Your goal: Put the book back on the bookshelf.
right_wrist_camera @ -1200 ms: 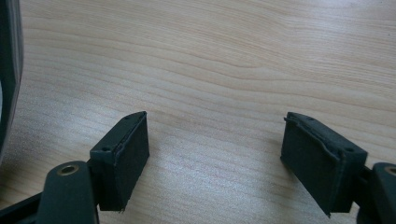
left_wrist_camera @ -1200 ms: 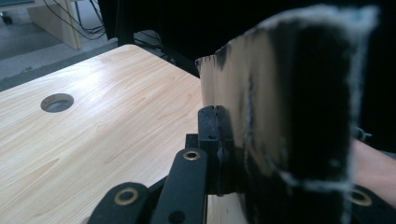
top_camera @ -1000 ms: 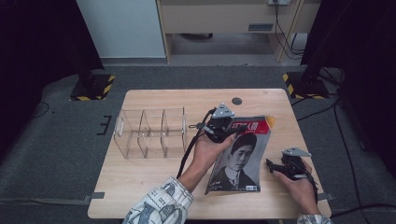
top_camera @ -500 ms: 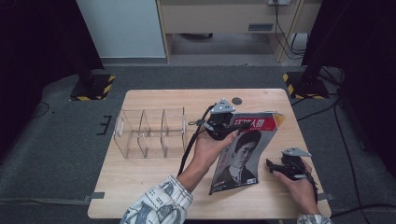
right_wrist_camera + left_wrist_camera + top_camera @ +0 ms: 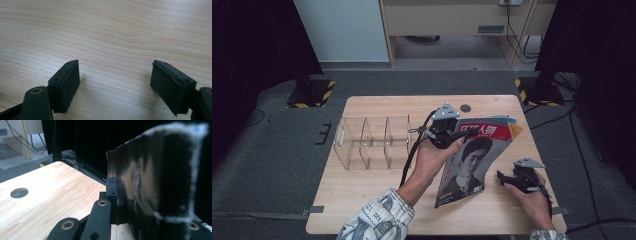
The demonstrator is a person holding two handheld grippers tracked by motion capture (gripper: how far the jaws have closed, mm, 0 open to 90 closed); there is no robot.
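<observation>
Magazine [image 5: 474, 160] has tipped up off the bench [image 5: 362, 195] at 3 o'clock, left gripper [image 5: 447, 131] pinching it, right gripper [image 5: 511, 178] wide, ready for the rack [image 5: 369, 141].

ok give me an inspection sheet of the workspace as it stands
surface: wooden table, round hole near far edge
job's things: magazine tilted, far end lifted; clear divider rack to its left
clutter: nothing seen
grippers: left gripper shut on magazine's far edge; right gripper open, holding nothing, low over the table
cables: black cable trailing from left gripper
surroundings: grey floor, striped stand bases, cabinet behind
</observation>
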